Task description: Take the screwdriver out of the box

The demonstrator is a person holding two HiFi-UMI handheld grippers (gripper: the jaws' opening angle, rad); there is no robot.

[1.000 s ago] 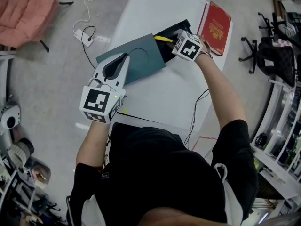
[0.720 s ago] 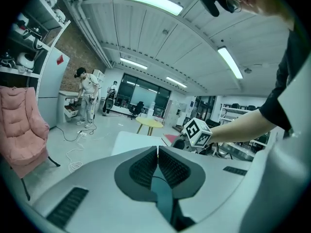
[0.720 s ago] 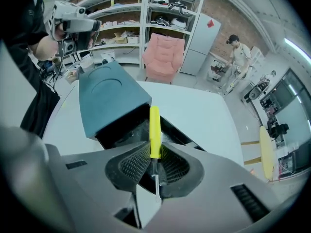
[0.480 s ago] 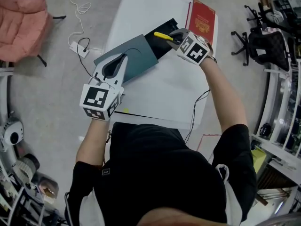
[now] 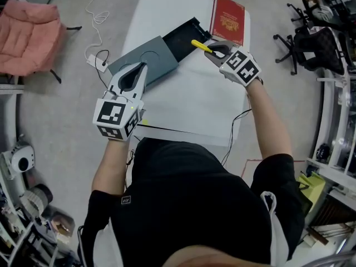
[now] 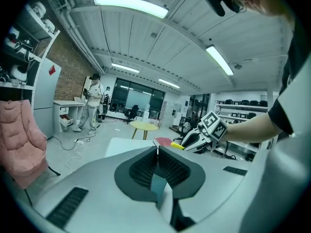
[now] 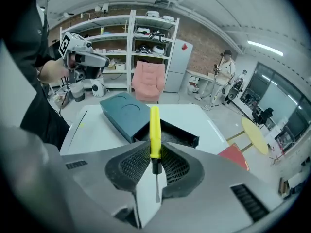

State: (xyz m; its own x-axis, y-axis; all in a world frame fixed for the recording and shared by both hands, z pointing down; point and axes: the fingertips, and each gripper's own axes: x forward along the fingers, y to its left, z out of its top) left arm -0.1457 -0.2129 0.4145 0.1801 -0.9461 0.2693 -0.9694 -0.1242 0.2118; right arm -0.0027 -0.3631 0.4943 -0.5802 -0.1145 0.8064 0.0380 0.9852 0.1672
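Note:
A yellow-handled screwdriver [image 5: 198, 44] hangs above the white table [image 5: 194, 102], and my right gripper [image 5: 211, 48] is shut on it. In the right gripper view its handle [image 7: 154, 127] stands up between the pads and the metal tip points back at the camera. The box lies behind it: a dark teal sleeve [image 5: 146, 63] with a black drawer [image 5: 185, 33] pulled out at its far end. My left gripper [image 5: 142, 67] hovers over the sleeve's near edge with its jaws shut and nothing between them [image 6: 157, 152]. The left gripper view also shows the right gripper [image 6: 200, 138].
A red book [image 5: 228, 13] lies at the table's far right corner. A black cable [image 5: 233, 128] runs over the near right edge. On the floor are a pink chair [image 5: 26, 31] and a power strip with cords [image 5: 92, 59] at left, office chairs [image 5: 316, 42] at right.
My right gripper has lifted the screwdriver up out of the black drawer and carried it right, away from the box. The left gripper has risen a little over the sleeve.

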